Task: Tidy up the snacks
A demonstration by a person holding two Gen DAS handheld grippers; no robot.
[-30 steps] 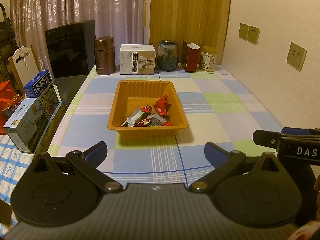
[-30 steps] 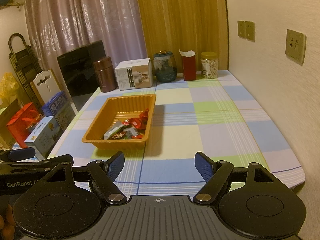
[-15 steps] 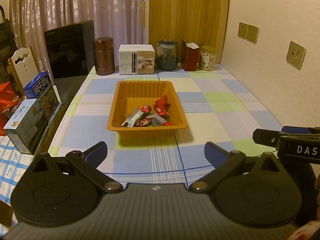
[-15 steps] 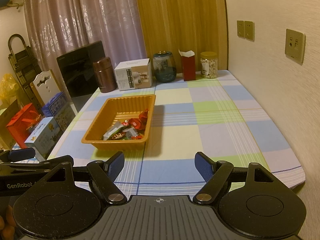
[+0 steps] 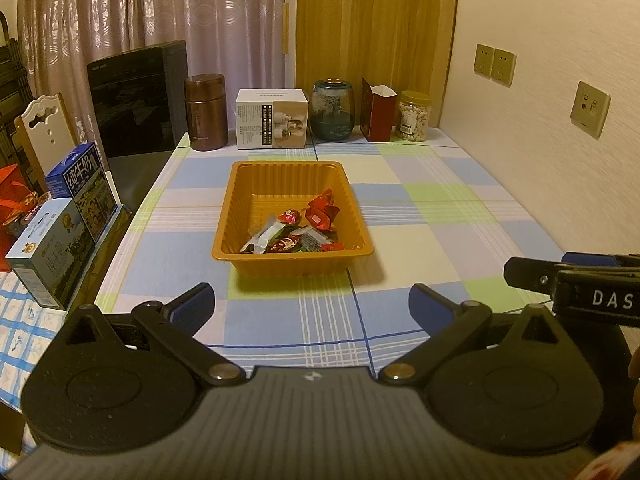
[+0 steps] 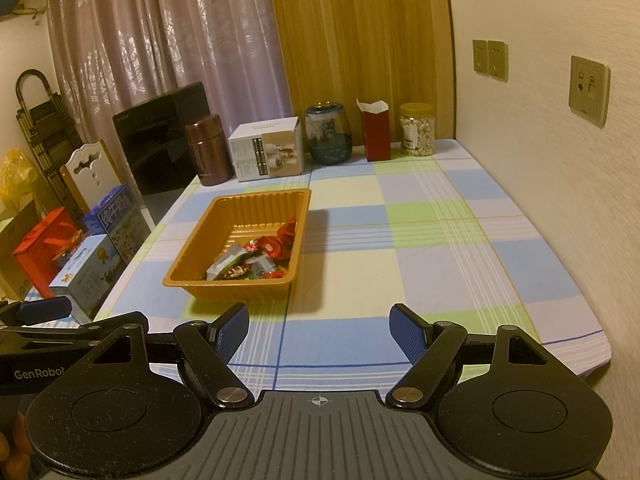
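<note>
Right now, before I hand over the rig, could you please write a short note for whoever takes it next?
Left gripper: open, empty, over the near part of the table.
Right gripper: open, empty, beside it.
Orange tray: mid-table on the checked cloth, with the wrapped snacks piled in its near half.
Done: no loose snack shows on the cloth; all visible ones are in the tray.
Left: probably nothing, or a tidy-up inside the tray. The jars and boxes along the back edge look untouched.
</note>
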